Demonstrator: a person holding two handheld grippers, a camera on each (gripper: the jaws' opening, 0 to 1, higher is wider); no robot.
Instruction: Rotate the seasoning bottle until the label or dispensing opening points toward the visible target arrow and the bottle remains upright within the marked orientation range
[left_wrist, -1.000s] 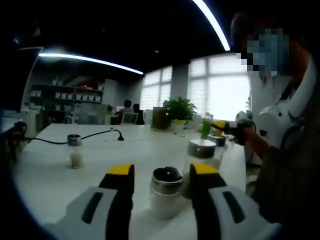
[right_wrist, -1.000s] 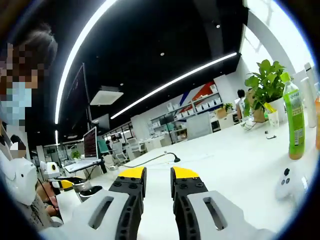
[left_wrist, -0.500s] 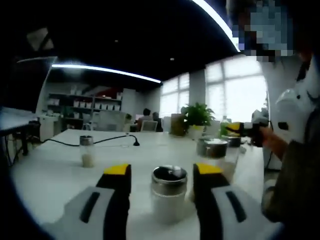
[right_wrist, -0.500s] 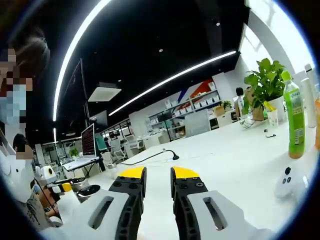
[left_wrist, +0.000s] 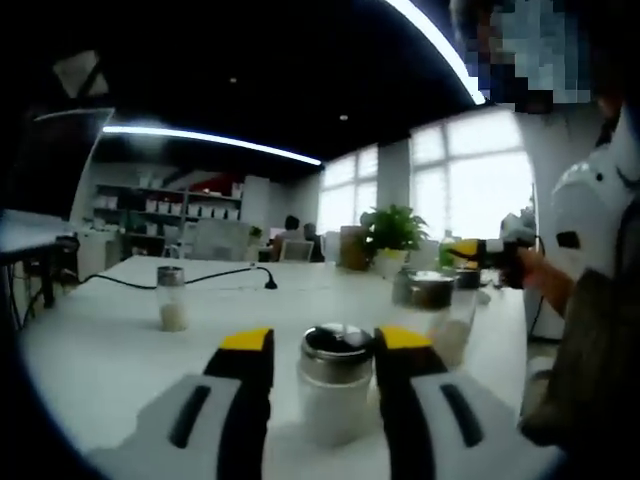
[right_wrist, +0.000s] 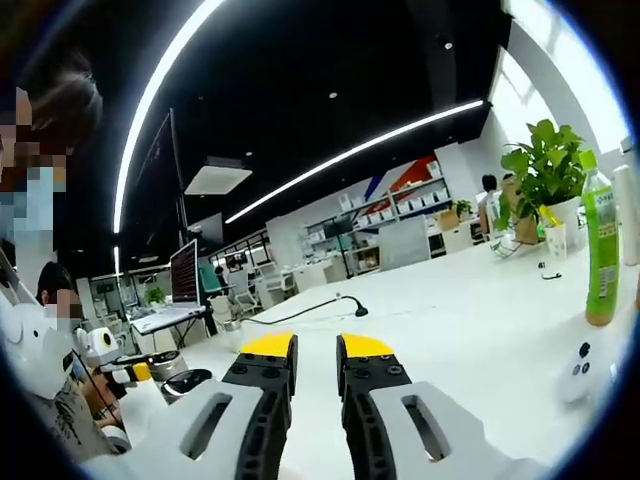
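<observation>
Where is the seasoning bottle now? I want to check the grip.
In the left gripper view, the seasoning bottle stands upright on the white table between the left gripper fingers.

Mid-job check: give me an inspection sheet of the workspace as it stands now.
Surface: white table, bare in front.
Job's things: seasoning bottle upright between the left gripper jaws; contact unclear; no arrow seen.
Clutter: small shaker, two more jars, green drink bottle, white controller.
Grippers: right gripper nearly shut, holding nothing.
Cables: black cable across the table.
Surroundings: potted plant, shelves, monitor, people.
</observation>
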